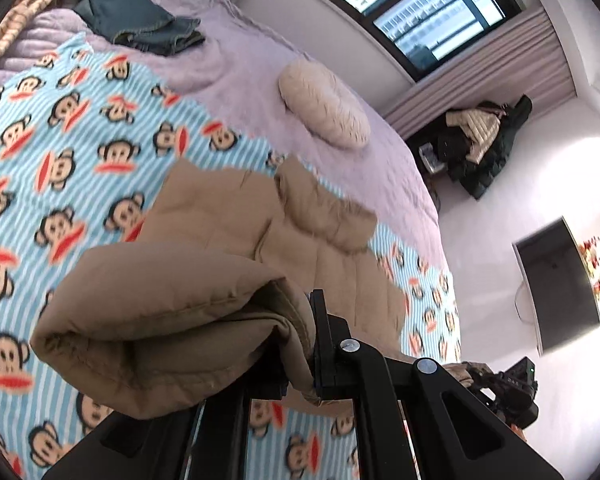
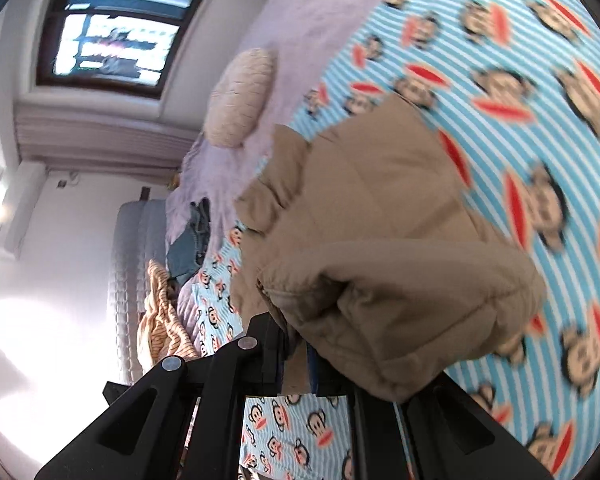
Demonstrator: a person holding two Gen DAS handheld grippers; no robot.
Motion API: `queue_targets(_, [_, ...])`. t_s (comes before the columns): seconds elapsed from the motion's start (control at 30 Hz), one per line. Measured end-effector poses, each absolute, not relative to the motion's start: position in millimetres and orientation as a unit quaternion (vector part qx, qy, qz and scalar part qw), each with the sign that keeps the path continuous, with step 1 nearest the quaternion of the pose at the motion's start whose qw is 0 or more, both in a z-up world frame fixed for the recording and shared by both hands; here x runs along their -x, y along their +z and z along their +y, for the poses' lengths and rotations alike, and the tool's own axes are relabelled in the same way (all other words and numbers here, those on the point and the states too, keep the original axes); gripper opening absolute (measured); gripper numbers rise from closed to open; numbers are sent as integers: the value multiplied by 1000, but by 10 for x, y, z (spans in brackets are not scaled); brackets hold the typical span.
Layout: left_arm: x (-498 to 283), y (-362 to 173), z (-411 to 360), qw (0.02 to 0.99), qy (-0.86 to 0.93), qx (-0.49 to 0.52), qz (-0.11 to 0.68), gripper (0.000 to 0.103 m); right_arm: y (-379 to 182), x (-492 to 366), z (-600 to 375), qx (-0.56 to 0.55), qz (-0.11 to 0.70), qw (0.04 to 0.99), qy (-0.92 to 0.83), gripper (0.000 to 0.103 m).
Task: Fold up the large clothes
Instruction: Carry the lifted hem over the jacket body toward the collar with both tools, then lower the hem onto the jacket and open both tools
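Observation:
A tan quilted jacket [image 1: 228, 248] lies on a blue striped monkey-print sheet [image 1: 60, 152] on the bed. My left gripper [image 1: 296, 344] is shut on a bunched edge of the jacket, lifted off the sheet, and the fabric hides its left finger. My right gripper [image 2: 296, 344] is shut on another bunched edge of the same jacket [image 2: 380, 208], held above the sheet [image 2: 520, 80]. The rest of the jacket trails down onto the bed in both views.
A round beige cushion [image 1: 324, 104] and folded dark jeans [image 1: 140, 20] lie on the lilac bedspread [image 1: 244, 40]. A striped orange cloth [image 2: 160, 320] is heaped by the headboard. Dark coats [image 1: 484, 144] are piled by the wall, under a window [image 1: 412, 4]. A monitor [image 1: 556, 284] stands on the floor.

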State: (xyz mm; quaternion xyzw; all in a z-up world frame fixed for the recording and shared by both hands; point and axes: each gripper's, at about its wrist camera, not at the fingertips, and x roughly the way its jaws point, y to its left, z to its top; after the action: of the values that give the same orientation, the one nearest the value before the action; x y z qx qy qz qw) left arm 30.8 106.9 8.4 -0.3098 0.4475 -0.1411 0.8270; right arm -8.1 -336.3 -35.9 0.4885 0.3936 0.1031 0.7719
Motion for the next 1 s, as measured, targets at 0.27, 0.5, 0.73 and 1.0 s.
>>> queue_targets(0.27, [-1056, -84, 945, 836, -90, 288, 458, 9, -265, -815, -3438, -455, 401, 788, 106, 9])
queue_targets(0.5, [-1870, -737, 864, 824, -77, 247, 504, 10, -671, -1604, -3373, -427, 423, 797, 54, 9])
queue_targets(0.73, [-2292, -1324, 777, 818, -78, 214, 528, 10, -1200, -1976, -3321, -435, 427, 793, 18, 9])
queue_targets(1.0, [-2200, -1243, 828, 830, -86, 208, 511, 66, -1132, -1983, -3243, -412, 434, 801, 9, 18])
